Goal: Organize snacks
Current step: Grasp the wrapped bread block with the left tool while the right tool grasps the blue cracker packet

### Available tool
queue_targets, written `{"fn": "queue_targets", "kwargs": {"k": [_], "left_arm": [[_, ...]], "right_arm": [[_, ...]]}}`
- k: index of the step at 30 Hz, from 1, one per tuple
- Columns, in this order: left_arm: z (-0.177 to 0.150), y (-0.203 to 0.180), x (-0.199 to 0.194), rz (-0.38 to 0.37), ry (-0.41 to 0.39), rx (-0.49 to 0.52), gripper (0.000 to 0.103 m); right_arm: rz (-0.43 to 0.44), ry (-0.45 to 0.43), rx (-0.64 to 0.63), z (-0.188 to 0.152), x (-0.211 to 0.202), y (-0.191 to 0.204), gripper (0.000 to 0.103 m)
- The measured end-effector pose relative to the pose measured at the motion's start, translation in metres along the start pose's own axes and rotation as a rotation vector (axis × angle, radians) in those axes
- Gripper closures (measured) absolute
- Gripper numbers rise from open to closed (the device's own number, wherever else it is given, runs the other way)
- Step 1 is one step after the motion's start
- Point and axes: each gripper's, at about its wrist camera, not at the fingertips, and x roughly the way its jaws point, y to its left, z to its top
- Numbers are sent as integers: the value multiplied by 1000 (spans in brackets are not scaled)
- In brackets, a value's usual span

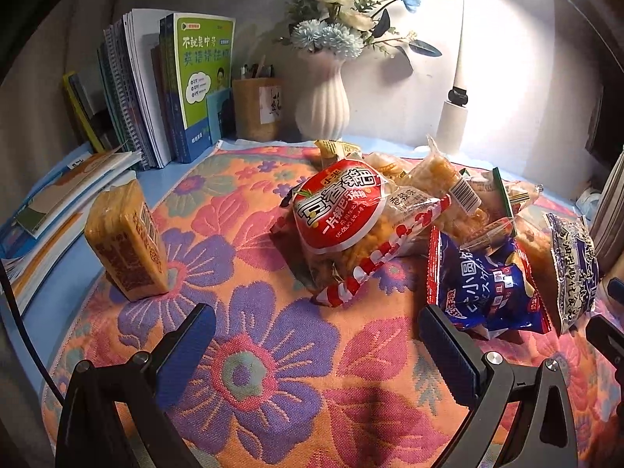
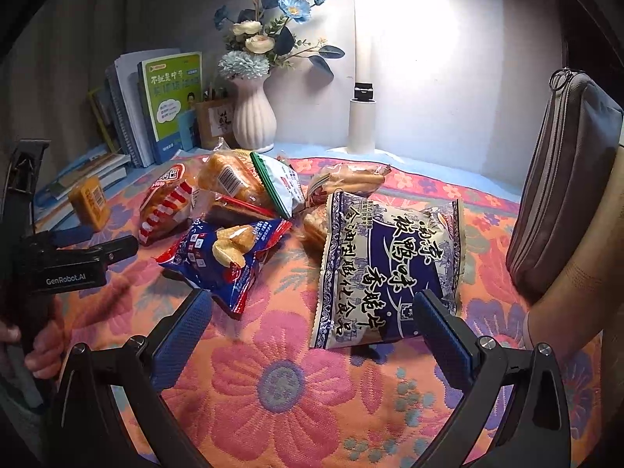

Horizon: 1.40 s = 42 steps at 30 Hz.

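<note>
1. The right claw [image 2: 310, 325] is spread wide and holds nothing. It hovers low over the flower-patterned woven cloth [image 2: 273, 397] that covers the surface.

2. Nearest to it lies the blue-and-white printed snack bag with dark lettering [image 2: 390, 269]. The bag's bottom edge sits between the two fingertips, toward the right one, at about one o'clock from the claw's middle. Its long axis runs from six to twelve o'clock in the right wrist view, along the claw's reach, with the crimped top pointing away.

3. The left claw [image 1: 318, 325] is likewise open and empty. From it, the blue foil biscuit packet with red ends [image 1: 487, 284] lies at two o'clock, just past the right fingertip, its long axis slanting from eleven to five o'clock.

4. By this reading, the right claw is the nearer one to the blue-and-white bag, and the left is nearer to the biscuit packet.

5. Farther out, at twelve o'clock from the left claw, the clear bag with a red-and-white round label [image 1: 343, 214] leans on the heap of clear puffed-snack bags [image 1: 448, 191].

6. At ten o'clock, well apart from the heap, the orange wrapped block with a barcode [image 1: 126, 241] stands on end.

7. Farthest back stand the white ribbed vase [image 1: 321, 97] and the row of books [image 1: 171, 85].
</note>
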Motion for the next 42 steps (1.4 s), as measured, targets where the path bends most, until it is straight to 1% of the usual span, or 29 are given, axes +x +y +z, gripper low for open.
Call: {"fn": "queue_targets", "kwargs": {"k": [11, 14, 16, 18, 19, 21, 23, 24, 25, 27, 30, 32, 35, 36, 37, 38, 39, 40, 41, 42], "left_arm": [[-2, 3, -4, -8, -15, -24, 0], [-4, 12, -12, 2, -45, -68, 0], [-8, 27, -22, -3, -77, -118, 0], [-14, 46, -32, 20, -101, -170, 0], [-16, 54, -34, 32, -102, -180, 0], [-14, 72, -36, 71, -88, -193, 0], [-13, 86, -36, 90, -84, -218, 0], [-11, 95, -36, 80, -79, -239, 0], [-9, 100, -34, 62, -71, -251, 0], [-4, 105, -29, 28, -57, -269, 0], [8, 107, -19, 31, -42, -282, 0], [16, 102, -12, 86, -35, -258, 0], [28, 102, 2, 199, -20, -236, 0], [31, 103, 8, 261, -15, -233, 0], [33, 105, 11, 295, -15, -231, 0], [35, 106, 15, 318, -19, -227, 0], [36, 107, 18, 323, -17, -225, 1], [37, 108, 22, 320, -9, -224, 3], [38, 107, 23, 316, -8, -224, 7], [38, 108, 26, 315, -7, -221, 17]], "right_arm": [[-14, 16, -21, 0, 3, 5, 0], [-13, 12, -30, 0, 3, 5, 0], [7, 7, -37, 0, 2, 7, 0], [53, 8, -50, 1, 1, 8, 0], [79, 12, -58, 3, 1, 10, 0], [122, 27, -76, 7, 3, 17, 0], [169, 46, -88, 13, 7, 27, 0], [174, 65, -92, 15, 11, 32, 0], [168, 99, -97, 18, 18, 38, 0], [172, 136, -91, 20, 29, 42, 0], [168, 170, -80, 23, 44, 44, 0], [167, 184, -72, 25, 50, 44, 0], [190, 201, -49, 28, 59, 43, 0], [195, 208, -42, 29, 62, 43, 0], [203, 214, -34, 30, 66, 43, 0], [212, 221, -27, 31, 68, 43, 0], [226, 230, -18, 31, 72, 44, 0], [239, 240, -6, 31, 76, 44, 2], [246, 251, 4, 30, 80, 43, 4], [250, 265, 8, 29, 83, 43, 11]]}}
